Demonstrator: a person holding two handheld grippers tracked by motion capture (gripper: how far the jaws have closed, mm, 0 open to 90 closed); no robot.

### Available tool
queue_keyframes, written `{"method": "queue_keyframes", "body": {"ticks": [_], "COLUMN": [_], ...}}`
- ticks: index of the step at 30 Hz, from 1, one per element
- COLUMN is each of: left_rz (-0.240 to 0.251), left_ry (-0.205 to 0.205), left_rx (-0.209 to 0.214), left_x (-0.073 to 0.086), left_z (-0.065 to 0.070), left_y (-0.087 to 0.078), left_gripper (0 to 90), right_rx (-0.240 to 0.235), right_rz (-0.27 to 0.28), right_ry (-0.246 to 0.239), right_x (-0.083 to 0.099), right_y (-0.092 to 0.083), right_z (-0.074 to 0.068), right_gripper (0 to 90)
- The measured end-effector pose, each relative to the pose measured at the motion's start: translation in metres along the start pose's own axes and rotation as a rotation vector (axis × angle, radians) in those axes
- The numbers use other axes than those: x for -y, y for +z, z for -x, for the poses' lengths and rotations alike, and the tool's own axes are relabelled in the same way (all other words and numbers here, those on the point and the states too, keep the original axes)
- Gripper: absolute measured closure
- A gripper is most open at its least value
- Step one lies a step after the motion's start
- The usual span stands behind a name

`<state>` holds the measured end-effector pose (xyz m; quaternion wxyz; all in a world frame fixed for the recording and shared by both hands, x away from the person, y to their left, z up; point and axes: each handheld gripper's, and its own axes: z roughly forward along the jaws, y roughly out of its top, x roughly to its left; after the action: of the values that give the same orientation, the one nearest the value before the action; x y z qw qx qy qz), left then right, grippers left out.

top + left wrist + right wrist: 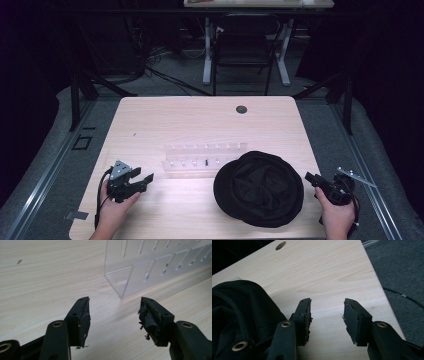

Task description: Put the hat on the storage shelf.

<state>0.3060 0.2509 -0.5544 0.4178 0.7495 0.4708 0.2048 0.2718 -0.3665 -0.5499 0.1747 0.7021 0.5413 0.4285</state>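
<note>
A black cap (259, 189) lies flat and crumpled, inside up, on the counter (165, 120) toward 5 o'clock. A clear slotted rack (202, 160) stands just beside it at 10 o'clock.

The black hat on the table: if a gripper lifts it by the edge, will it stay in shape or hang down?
The black hat will probably sag: its cloth lies in soft folds. It looks light, and unlikely to slip from the jaws.

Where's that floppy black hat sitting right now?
In the high view, the floppy black fabric hat lies on the pale wooden table's near right part, just right of the clear plastic rack, beside the right tongs.
</note>
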Motion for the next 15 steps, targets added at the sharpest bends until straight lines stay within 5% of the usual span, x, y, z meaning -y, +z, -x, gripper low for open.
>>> {"method": "queue_keyframes", "body": {"ticks": [9,15], "left_rz": [-0.001,-0.005], "left_ry": [-0.007,0.002], "left_rx": [-0.005,0.003], "left_x": [0.000,0.000], "left_z": [0.000,0.002], "left_y": [-0.004,-0.006], "left_gripper": [42.0,42.3], "right_rx": [0.049,0.030], "right_rz": [-0.032,-0.080], "right_ry": [-0.105,-0.119], "right_x": [-0.006,-0.012], "right_y": [-0.010,-0.019], "right_z": [-0.017,-0.031], "right_gripper": [62.4,65.6]}}
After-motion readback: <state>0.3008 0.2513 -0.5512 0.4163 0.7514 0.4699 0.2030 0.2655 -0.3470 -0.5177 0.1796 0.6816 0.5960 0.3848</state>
